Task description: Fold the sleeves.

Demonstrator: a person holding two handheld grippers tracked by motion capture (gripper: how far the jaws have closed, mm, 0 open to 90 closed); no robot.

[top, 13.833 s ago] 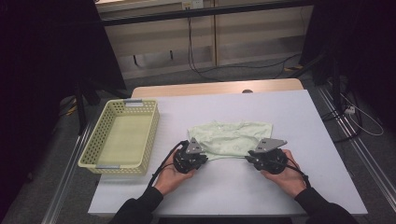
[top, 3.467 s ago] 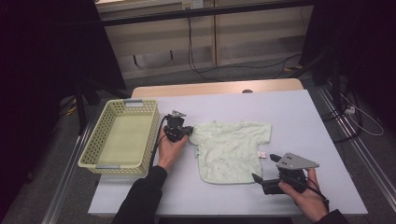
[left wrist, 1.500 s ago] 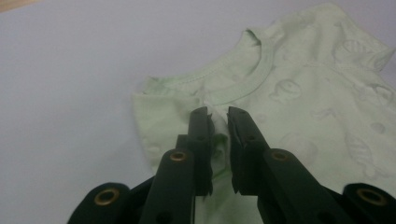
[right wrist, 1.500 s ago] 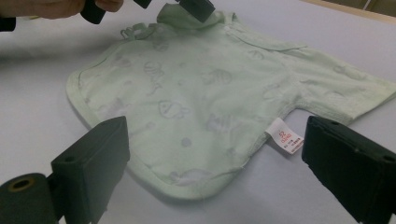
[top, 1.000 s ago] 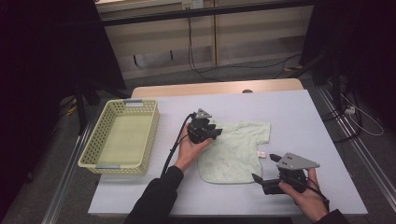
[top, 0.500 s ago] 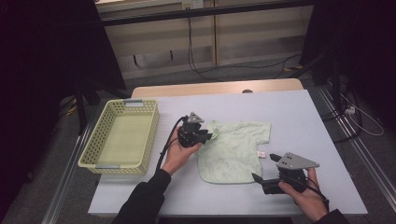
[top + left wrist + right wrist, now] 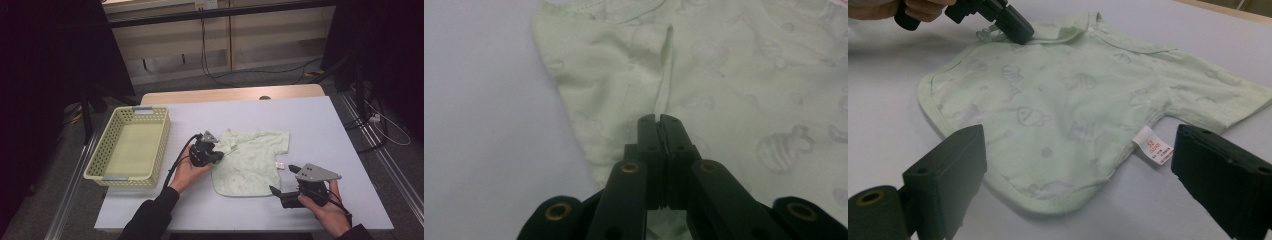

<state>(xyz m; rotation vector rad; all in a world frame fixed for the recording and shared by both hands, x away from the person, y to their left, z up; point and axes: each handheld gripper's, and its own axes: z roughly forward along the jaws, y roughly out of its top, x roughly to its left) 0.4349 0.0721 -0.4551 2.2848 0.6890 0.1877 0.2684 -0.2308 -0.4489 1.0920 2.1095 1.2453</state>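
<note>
Left gripper view looks straight down the left tongs [image 7: 659, 122], whose jaws have just been closing and now stand pressed together on a raised pleat of the pale green baby shirt [image 7: 734, 90]; a thin ridge of cloth runs away from the tips, which suggests the pinch is meant to lift or fold that edge over rather than drag the whole garment. In the high view these left tongs [image 7: 218, 155] sit at the shirt's left edge, by the sleeve that appears already folded inward, so the hold looks like the next fold in hand. The right tongs [image 7: 1078, 165] stand wide apart with nothing between them, low over the surface [image 7: 320, 125] just near of the shirt's hem, probably waiting there to take the near corner or pin the cloth flat. The shirt [image 7: 252, 160] lies spread at the middle of the surface, its collar toward the left, its one open sleeve pointing far and right, and a small white label [image 7: 1154, 145] sticking out at the seam. A yellow basket [image 7: 107, 167] stands at the left edge, well apart, likely the place for the folded piece. Counted: two tongs, one shirt, one label, one basket.
</note>
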